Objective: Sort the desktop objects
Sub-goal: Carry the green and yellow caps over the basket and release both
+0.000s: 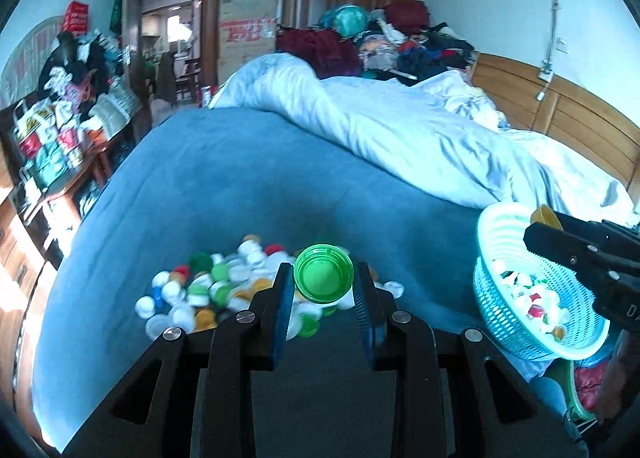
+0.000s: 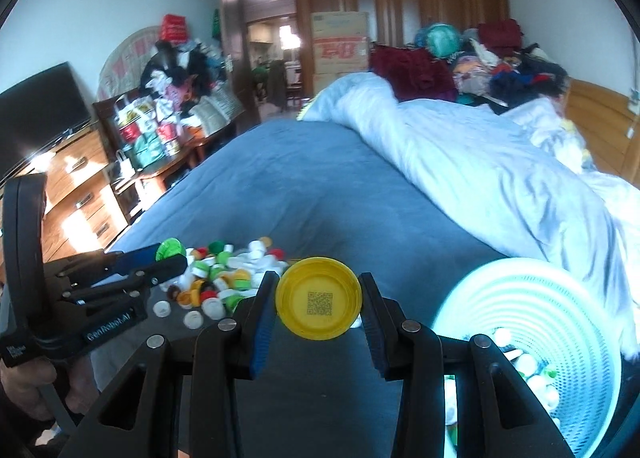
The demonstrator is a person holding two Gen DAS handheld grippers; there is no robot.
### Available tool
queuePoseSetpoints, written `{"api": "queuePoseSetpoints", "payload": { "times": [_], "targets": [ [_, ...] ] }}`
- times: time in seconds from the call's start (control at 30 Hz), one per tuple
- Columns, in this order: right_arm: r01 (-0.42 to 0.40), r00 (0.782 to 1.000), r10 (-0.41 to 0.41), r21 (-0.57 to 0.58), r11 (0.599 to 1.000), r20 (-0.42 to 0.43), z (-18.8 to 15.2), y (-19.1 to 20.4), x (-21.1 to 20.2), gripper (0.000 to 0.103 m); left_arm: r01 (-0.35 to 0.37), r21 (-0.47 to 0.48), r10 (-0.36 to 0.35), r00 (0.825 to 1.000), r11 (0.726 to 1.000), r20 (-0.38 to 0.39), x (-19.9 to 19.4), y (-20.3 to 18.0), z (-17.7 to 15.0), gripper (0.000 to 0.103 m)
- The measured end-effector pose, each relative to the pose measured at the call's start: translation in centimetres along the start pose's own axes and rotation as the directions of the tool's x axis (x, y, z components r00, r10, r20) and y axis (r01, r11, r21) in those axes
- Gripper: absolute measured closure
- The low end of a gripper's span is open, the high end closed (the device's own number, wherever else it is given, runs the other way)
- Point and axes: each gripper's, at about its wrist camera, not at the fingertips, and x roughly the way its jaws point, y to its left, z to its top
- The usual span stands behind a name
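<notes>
1. Nearest to me, my left gripper (image 1: 323, 290) pinches a green cap (image 1: 324, 273) between its blue pads, hollow side facing the camera; it hangs above the pile and clear of the bed.
2. My right gripper (image 2: 319, 304) pinches a yellow cap (image 2: 319, 292) the same way, open side toward me with a printed code square inside. It hangs over the blue blanket (image 2: 304, 186), just left of the basket.
3. So I have two caps in hand and neither is dropped yet; I judge this to be the carry step, from pile to basket.
4. The turquoise basket (image 2: 532, 298) sits at the right, tilted toward me. Caps already lie in its bottom, mostly white with some green and red, so part of the sorting is done. From the left wrist view the right gripper reaches across its rim.
5. A little farther, the pile of caps (image 1: 208, 290) lies loose on the blanket: white, green, yellow, red, a blue one. I judge that plenty is left, more than the basket holds now.
6. Beyond that the blanket is bare up to the rumpled pale duvet (image 1: 400, 130); no stray caps show there.
7. Farthest back stand heaped clothes and a wardrobe, no part of my job.
</notes>
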Motion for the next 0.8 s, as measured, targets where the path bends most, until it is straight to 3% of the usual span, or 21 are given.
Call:
{"api": "queuePoseSetpoints", "payload": {
  "times": [0.8],
  "targets": [
    [0.166,0.985,-0.17,0.137,0.977,0.014,-2.4,-10.9,-5.3,0.059,0.157,0.136,-0.16,0.987,0.978,0.017,1.5,-12.5,3.8,0.078]
  ]
}}
